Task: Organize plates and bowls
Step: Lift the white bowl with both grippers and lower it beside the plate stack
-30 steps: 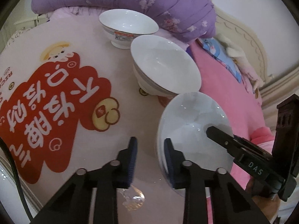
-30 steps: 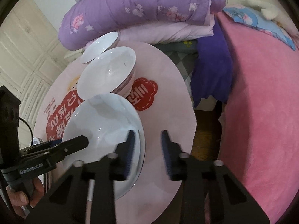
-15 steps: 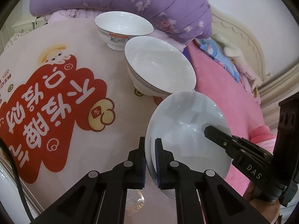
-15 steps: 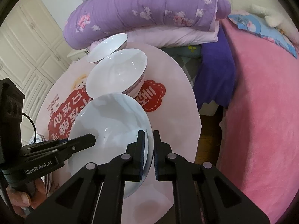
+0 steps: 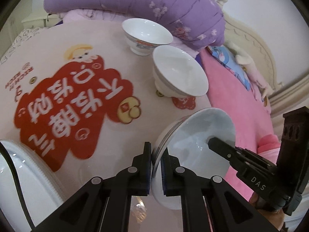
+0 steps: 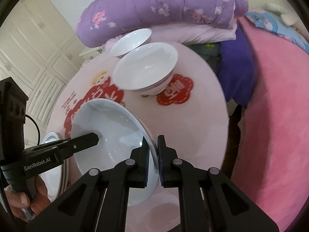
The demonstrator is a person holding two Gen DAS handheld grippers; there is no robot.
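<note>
A large white bowl (image 5: 195, 135) is held off the round table by both grippers at once. My left gripper (image 5: 156, 166) is shut on its near-left rim. My right gripper (image 6: 153, 154) is shut on the opposite rim; the bowl also shows in the right wrist view (image 6: 108, 127). Each gripper shows in the other's view, its finger lying inside the bowl. A second white bowl (image 5: 179, 71) stands on the table beyond, and a smaller white bowl (image 5: 146, 34) with a patterned band stands behind it. A white plate's rim (image 5: 23, 166) shows at the lower left.
The table (image 5: 58, 44) is covered by a pink cloth with a red printed design (image 5: 73, 100). Folded purple bedding (image 5: 146, 0) lies behind the bowls. A pink bed cover (image 6: 278, 116) runs along the right. White cabinet doors (image 6: 29, 38) stand at the left.
Both grippers closed on the large bowl's rim about half a second ago. Since then the bowl has lifted off the table and tilted; the view has pulled back from the other bowls.
</note>
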